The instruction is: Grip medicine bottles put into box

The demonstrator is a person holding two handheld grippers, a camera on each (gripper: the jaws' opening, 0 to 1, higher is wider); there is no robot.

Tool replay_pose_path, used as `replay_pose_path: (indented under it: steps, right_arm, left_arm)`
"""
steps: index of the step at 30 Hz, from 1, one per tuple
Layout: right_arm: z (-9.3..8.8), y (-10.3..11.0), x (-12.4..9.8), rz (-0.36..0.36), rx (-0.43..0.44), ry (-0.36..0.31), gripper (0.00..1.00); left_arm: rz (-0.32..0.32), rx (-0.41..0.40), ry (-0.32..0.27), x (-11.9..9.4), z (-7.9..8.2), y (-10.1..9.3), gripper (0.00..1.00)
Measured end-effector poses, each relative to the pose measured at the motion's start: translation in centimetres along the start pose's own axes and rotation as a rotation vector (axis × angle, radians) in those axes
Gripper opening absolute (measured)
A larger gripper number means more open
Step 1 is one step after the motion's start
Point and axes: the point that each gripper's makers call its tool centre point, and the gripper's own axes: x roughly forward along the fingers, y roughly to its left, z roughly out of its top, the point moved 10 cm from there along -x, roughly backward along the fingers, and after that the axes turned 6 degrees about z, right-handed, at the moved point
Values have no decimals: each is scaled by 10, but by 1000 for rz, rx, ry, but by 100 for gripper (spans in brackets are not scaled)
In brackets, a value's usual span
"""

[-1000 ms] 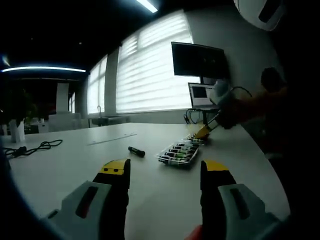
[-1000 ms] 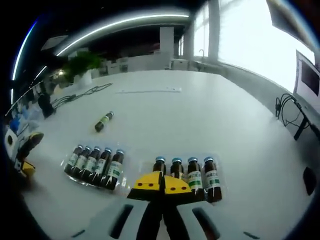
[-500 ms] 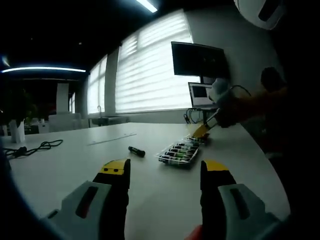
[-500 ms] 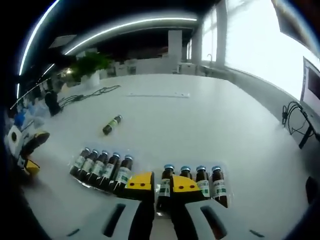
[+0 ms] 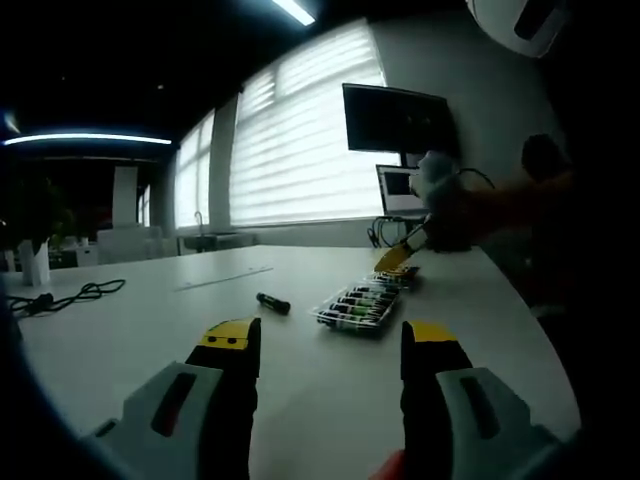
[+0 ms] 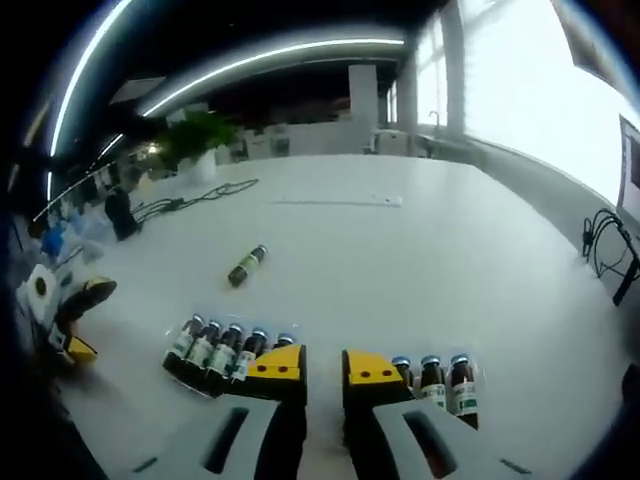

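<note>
The left gripper (image 5: 325, 345) hangs released above the white worktop (image 5: 150, 330), well short of the trays. The right gripper (image 6: 322, 362) hovers over the two clear trays, its jaws parted a little and holding nothing. Five bottles (image 6: 218, 350) lie in one tray, three (image 6: 436, 378) show in the other, and a loose bottle (image 6: 246, 265) lies farther out.

White bench (image 5: 150, 330). Black cable (image 5: 60, 296) lies coiled at its far left edge. Dark monitor (image 5: 395, 120) and lit laptop (image 5: 400, 190) sit by the blinds-covered window (image 5: 300, 150). Potted plant (image 6: 195, 135) and ceiling light strip (image 6: 280, 55) behind.
</note>
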Motion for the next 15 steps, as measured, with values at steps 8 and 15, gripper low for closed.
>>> replay_pose_path:
  steps: [8, 15]
  right_arm:
    - [19, 10, 13, 54, 5, -13, 13]
    - [34, 19, 27, 92, 4, 3, 13]
  left_arm:
    - [2, 1, -1, 0, 0, 0, 49]
    - [-4, 0, 0, 0, 0, -1, 49]
